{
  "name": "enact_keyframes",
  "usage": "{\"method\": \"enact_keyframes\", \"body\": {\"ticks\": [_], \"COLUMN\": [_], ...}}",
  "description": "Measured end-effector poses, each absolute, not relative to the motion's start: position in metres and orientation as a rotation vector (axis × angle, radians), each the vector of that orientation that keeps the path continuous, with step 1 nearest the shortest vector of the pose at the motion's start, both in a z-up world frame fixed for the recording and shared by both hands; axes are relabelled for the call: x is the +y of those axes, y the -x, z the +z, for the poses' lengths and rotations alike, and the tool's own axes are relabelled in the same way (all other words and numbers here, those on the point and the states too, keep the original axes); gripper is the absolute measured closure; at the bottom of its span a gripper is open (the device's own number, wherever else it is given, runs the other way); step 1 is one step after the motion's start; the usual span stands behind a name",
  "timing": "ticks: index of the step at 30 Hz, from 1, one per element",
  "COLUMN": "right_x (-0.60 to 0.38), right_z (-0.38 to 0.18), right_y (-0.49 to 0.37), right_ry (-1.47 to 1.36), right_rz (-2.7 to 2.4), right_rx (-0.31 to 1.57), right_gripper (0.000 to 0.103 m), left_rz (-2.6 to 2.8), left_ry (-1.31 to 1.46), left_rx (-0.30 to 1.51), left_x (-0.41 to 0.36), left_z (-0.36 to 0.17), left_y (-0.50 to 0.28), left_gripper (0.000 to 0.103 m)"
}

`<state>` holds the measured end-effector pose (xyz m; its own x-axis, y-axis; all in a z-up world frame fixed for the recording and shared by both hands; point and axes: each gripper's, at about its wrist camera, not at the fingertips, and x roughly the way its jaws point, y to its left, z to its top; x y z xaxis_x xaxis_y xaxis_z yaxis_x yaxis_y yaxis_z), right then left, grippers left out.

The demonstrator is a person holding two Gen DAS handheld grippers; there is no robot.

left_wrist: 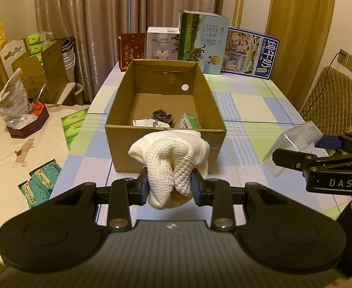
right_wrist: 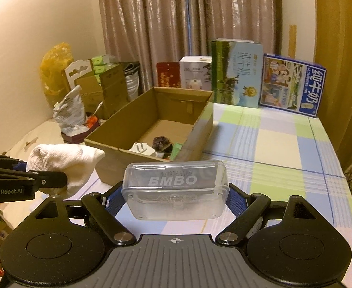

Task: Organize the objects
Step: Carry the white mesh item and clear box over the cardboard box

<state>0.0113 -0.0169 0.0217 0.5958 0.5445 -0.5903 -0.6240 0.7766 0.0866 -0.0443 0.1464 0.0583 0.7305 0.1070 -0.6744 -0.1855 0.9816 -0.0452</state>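
White cloth [left_wrist: 170, 165] pinched in left tongs [left_wrist: 170, 187]; right tongs [right_wrist: 176, 200] angled down, clamping clear case [right_wrist: 176, 189].

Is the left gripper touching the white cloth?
Touching. In the left wrist view the left gripper has both blue pads pressed into the white cloth, which bunches between them, held ahead of the cardboard box.

Waffle-textured cloth [left_wrist: 173, 165], clear glossy plastic case [right_wrist: 176, 189]
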Motion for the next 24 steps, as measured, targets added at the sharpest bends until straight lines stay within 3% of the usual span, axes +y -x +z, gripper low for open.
{"method": "enact_keyframes", "body": {"ticks": [24], "right_x": [0.012], "right_z": [0.022], "right_y": [-0.031], "right_ry": [0.136], "right_rz": [0.721], "right_rx": [0.628], "right_gripper": [0.020], "left_rz": [0.170], "left_ry": [0.099], "left_rx": [0.736], "left_x": [0.164], "left_z": [0.060], "left_y": [0.038], "left_gripper": [0.074]}}
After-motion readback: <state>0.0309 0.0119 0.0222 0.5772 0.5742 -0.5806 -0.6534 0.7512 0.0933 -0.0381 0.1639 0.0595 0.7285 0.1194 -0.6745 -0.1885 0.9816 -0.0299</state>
